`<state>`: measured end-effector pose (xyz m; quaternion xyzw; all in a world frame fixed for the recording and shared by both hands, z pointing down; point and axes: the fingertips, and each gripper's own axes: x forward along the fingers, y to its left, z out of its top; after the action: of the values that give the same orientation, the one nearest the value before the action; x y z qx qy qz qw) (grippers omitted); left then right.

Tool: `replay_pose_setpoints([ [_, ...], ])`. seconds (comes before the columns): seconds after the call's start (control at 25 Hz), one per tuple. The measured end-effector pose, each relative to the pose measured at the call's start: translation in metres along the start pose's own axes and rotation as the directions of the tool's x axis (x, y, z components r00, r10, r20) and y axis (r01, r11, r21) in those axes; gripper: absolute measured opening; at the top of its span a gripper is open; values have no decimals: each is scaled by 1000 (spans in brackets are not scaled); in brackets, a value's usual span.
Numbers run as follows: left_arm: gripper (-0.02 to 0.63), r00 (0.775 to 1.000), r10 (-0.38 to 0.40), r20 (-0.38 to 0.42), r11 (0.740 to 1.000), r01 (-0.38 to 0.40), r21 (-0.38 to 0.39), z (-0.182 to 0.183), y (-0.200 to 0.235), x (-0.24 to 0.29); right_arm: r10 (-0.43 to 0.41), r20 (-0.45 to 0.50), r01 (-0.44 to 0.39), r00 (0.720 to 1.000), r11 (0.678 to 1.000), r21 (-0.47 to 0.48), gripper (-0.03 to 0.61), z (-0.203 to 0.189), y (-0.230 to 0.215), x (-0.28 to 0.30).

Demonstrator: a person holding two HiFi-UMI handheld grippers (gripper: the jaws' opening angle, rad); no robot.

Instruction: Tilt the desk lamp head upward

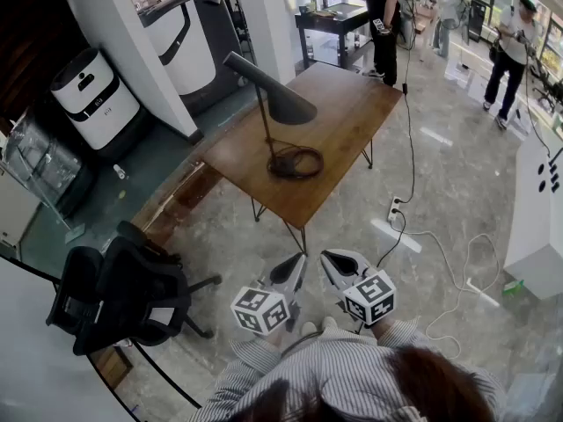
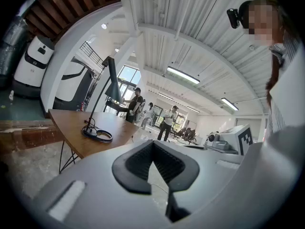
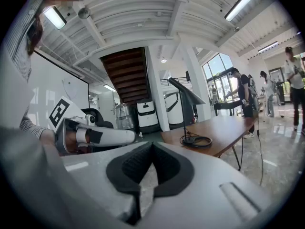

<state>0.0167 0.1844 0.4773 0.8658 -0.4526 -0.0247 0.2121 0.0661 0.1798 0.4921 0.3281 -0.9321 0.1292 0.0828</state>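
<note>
The desk lamp stands on the wooden table (image 1: 343,117). Its dark cone head (image 1: 273,93) slopes downward on a thin stem, and its round base (image 1: 286,161) sits inside a coil of black cable. Both grippers hang low near the person's body, short of the table's near corner and apart from the lamp. My left gripper (image 1: 299,262) is shut and holds nothing, and so is my right gripper (image 1: 327,258). In the left gripper view the lamp head (image 2: 112,82) rises far off at the left beyond the shut gripper (image 2: 152,144). The right gripper view has the lamp head (image 3: 187,91) ahead at the right of the shut gripper (image 3: 152,147).
A black office chair (image 1: 123,293) stands left of the grippers. A white machine (image 1: 92,90) and a larger one (image 1: 189,33) are behind the table. A power strip (image 1: 395,209) and white cables lie on the floor at the right. People stand at the back (image 1: 383,20).
</note>
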Motion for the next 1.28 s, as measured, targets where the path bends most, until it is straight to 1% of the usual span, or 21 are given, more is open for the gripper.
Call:
replay_pose_setpoints([
  [0.24,3,1000,0,-4,1000,0,6,0,3,5,-6,12,6,1000,1000,15,2,3,-7,3],
  [0.44,3,1000,17,-2,1000,-17,13,3,8,5,-7,17,6,1000,1000,13,2,6,-10,5],
  [0.64,3,1000,18,-2,1000,-18,12,3,13,8,-3,13,3,1000,1000,12,2,5,-13,10],
  [0.88,3,1000,31,3,999,-31,17,9,21,16,8,23,-8,1000,1000,8,2,13,-21,18],
  [1.12,3,999,36,17,999,-36,29,17,31,33,27,50,-25,998,999,-47,2,21,-34,26],
  [1.28,3,999,37,38,999,-37,1,21,42,45,35,53,-32,998,997,-65,2,21,-47,32],
])
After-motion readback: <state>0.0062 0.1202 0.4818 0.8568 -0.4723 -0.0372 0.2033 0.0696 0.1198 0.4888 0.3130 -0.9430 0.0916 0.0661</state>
